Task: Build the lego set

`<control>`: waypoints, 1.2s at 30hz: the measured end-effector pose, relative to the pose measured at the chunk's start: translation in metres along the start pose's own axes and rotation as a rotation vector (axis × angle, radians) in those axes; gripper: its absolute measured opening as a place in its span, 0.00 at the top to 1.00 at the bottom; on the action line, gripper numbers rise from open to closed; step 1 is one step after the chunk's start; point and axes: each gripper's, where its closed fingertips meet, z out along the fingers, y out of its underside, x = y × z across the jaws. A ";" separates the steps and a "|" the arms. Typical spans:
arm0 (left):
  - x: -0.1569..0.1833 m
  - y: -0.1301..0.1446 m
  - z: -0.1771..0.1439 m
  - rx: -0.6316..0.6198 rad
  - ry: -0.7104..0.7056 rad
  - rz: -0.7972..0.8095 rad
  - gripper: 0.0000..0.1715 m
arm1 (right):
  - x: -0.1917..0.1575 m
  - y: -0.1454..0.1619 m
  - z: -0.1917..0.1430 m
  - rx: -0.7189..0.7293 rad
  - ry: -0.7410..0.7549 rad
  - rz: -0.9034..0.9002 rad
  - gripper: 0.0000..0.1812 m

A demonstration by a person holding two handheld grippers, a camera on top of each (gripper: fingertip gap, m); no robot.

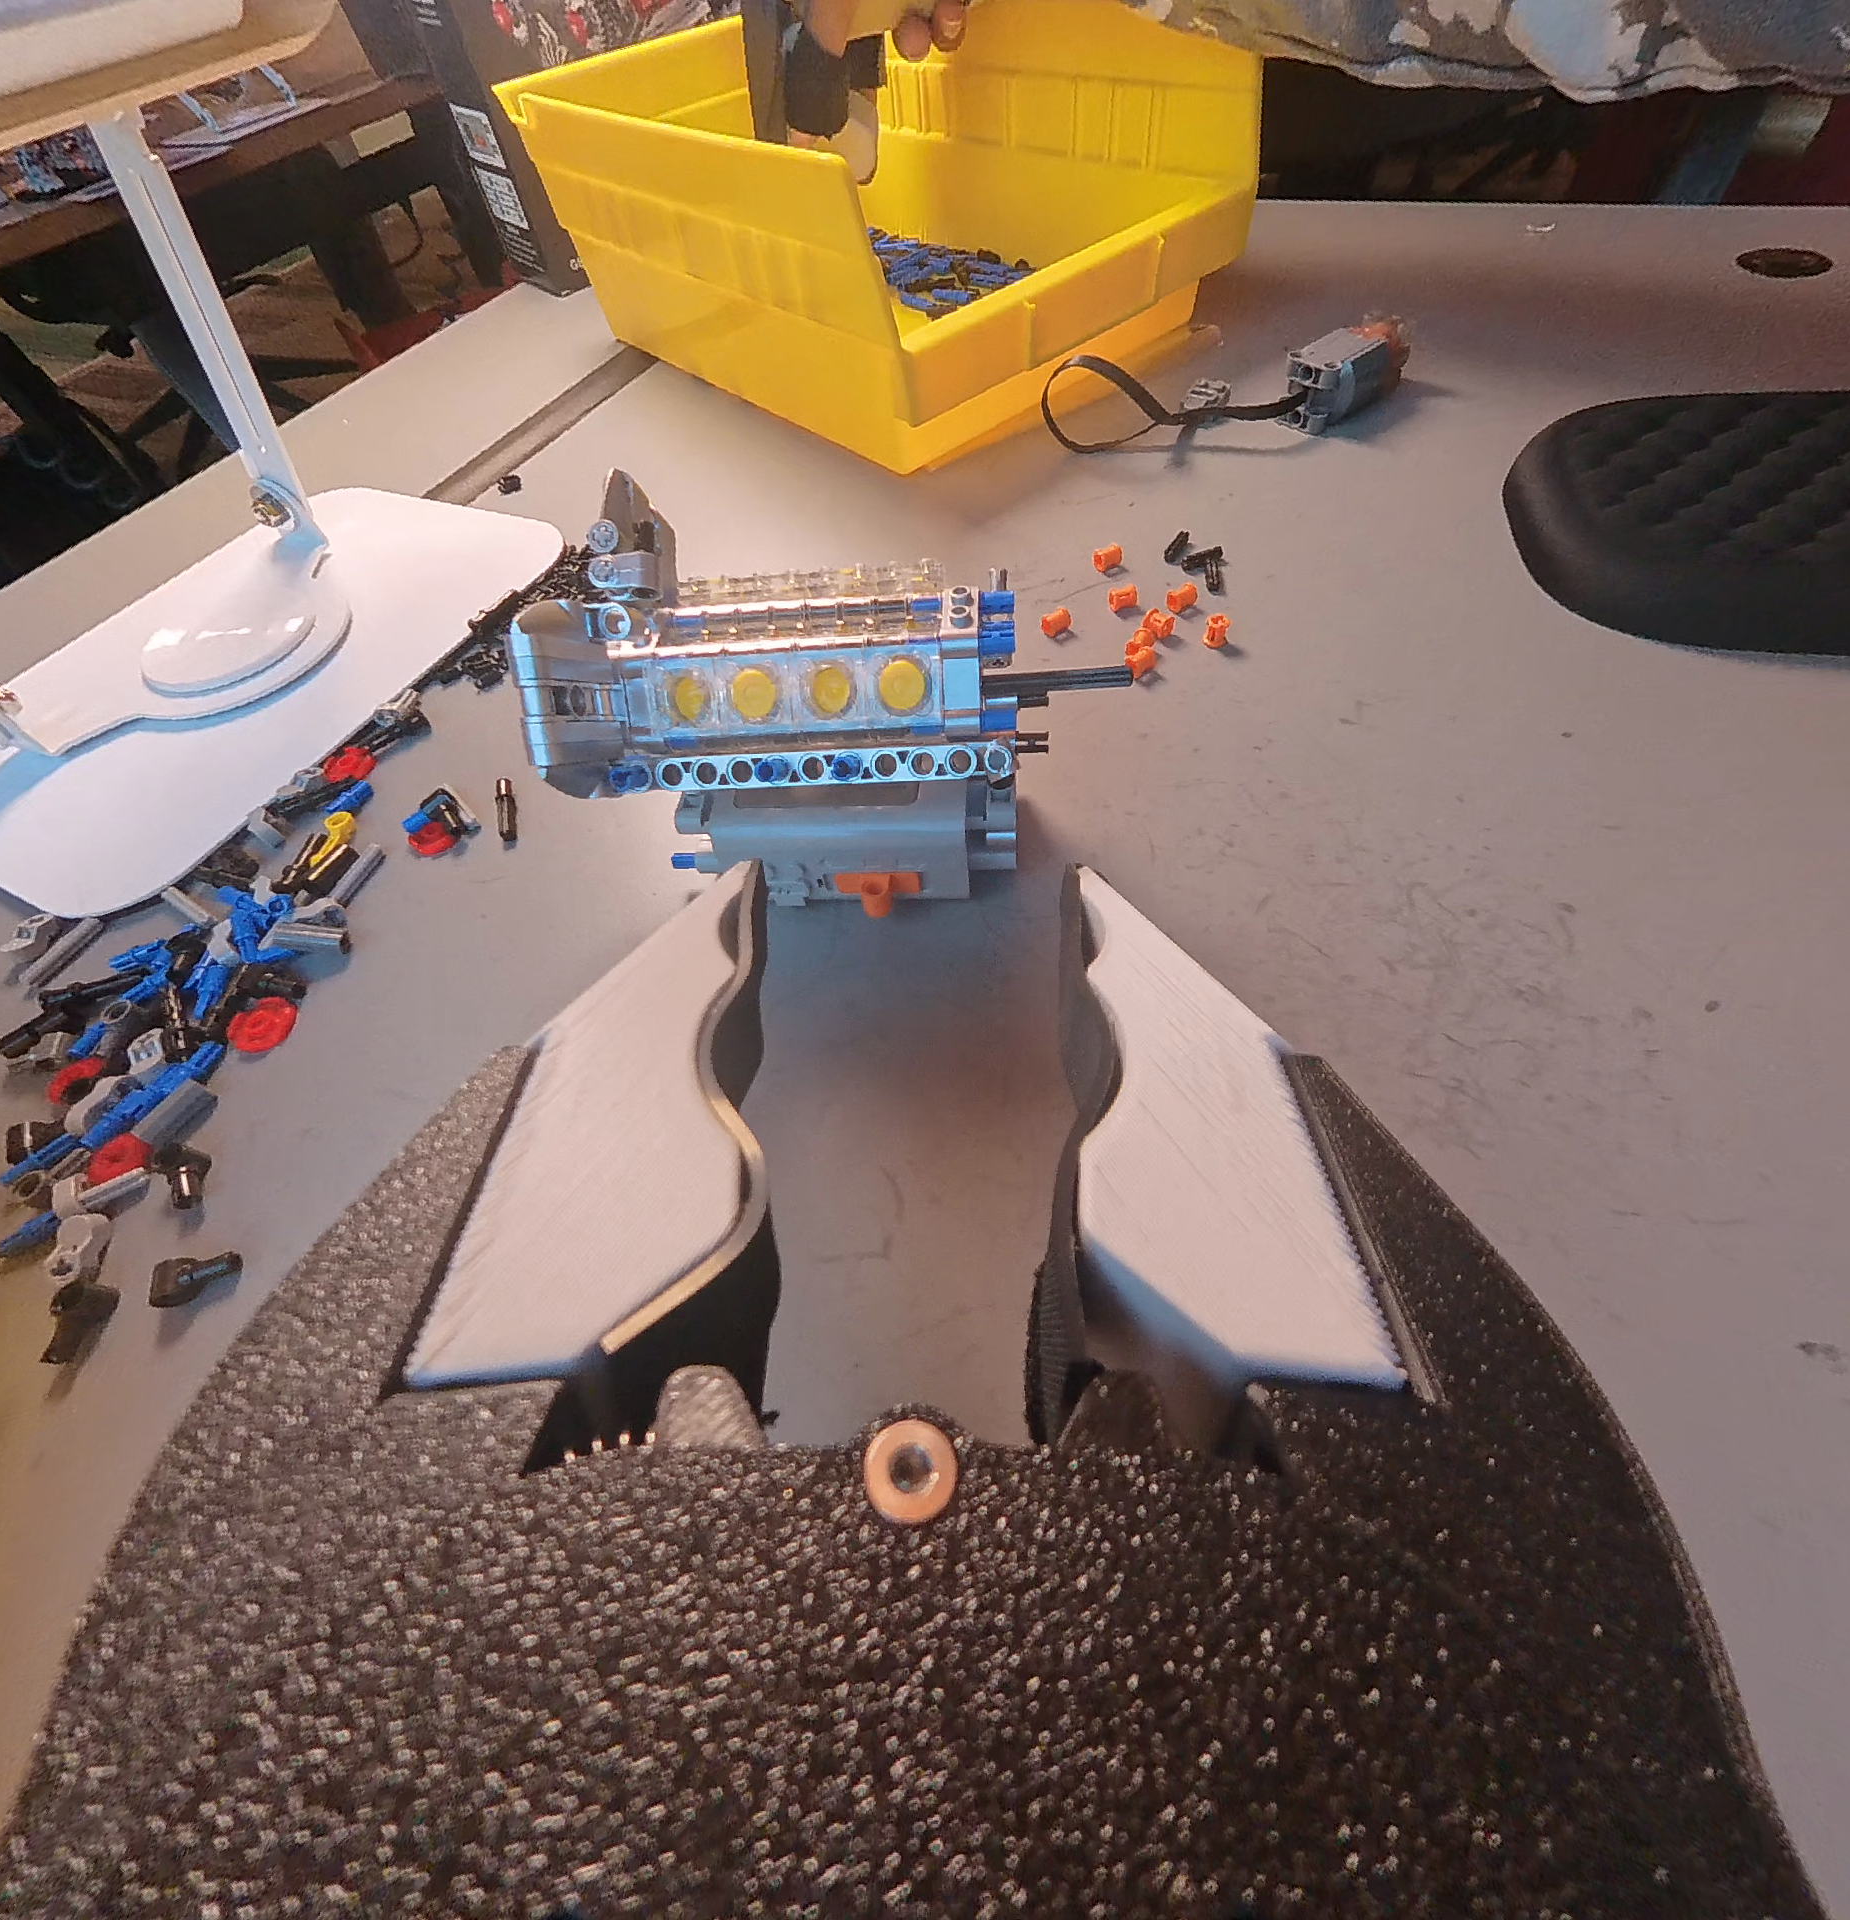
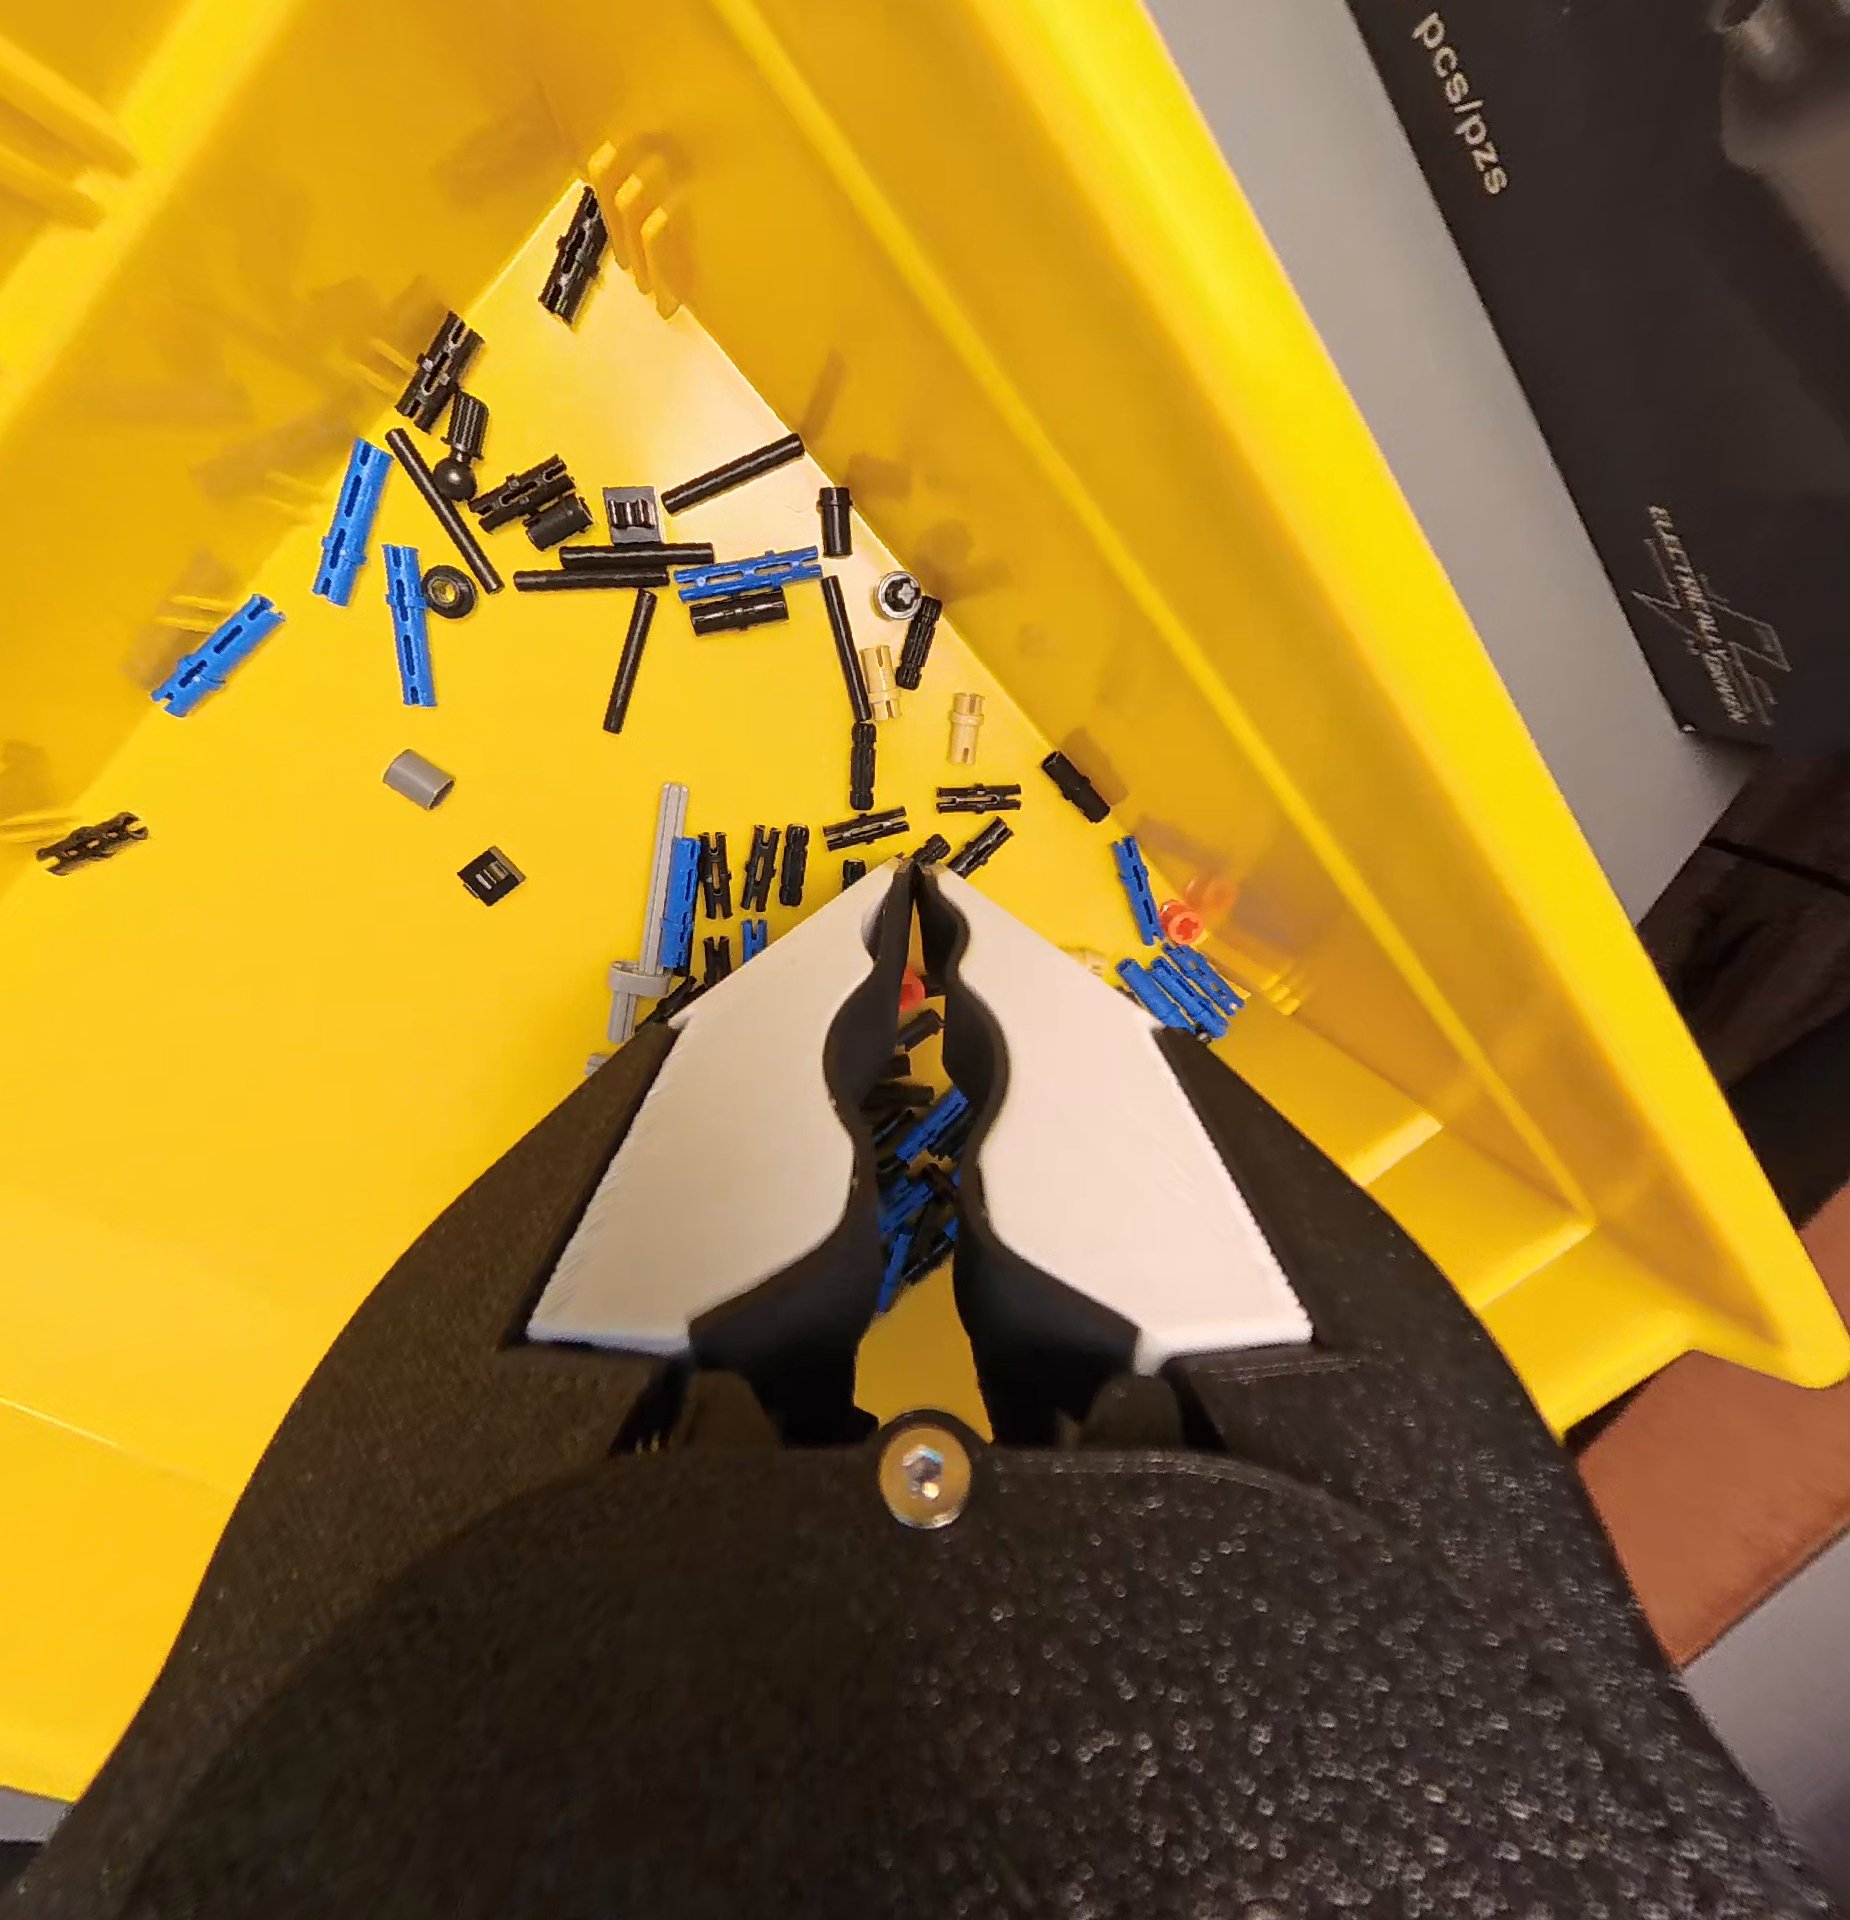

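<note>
While its jaws stand wide apart, the left gripper (image 1: 913,883) hovers low over the grey table (image 1: 1420,935), with the brick-built engine model (image 1: 786,696) just beyond its fingertips, in line with the gap. The right gripper (image 2: 908,868) is down inside the yellow bin (image 2: 1108,520), tips pressed together among loose black and blue pins (image 2: 765,862) near the bin's right wall; whether they pinch one cannot be told.
</note>
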 end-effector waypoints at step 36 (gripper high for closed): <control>0.005 0.001 0.001 -0.004 -0.008 0.055 0.68 | -0.312 0.178 -0.085 0.369 -0.411 -0.640 0.98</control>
